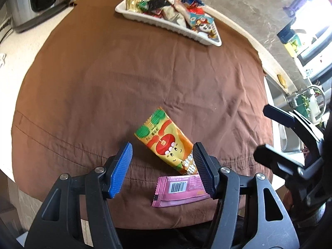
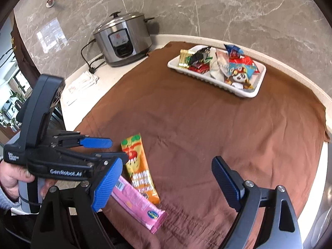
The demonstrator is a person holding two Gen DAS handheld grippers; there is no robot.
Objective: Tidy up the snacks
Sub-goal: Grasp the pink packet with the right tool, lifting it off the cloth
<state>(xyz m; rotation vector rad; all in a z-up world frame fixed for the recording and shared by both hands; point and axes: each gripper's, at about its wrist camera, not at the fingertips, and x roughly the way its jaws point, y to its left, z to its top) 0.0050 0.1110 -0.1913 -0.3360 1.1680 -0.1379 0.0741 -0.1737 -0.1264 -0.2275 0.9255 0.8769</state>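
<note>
snacks are split between two places. largest is the brown cloth (image 2: 207, 124), spread over the counter as a work surface. at its far edge sits the white tray (image 2: 260, 87), already heaped with wrappers, so it reads as the collection point. beside the cloth stands a rice cooker (image 2: 124, 39), clear of the work. two loose items remain at the near edge: the orange pack (image 1: 166, 143) and the pink bar (image 1: 178, 191), ends touching or overlapping. the left gripper (image 1: 164, 166) hangs over the orange pack, jaws about half open, holding nothing; likely lining up a grasp. the right gripper (image 2: 166, 183) waits nearby, jaws wide, empty, with the pink bar below its left pad.
</note>
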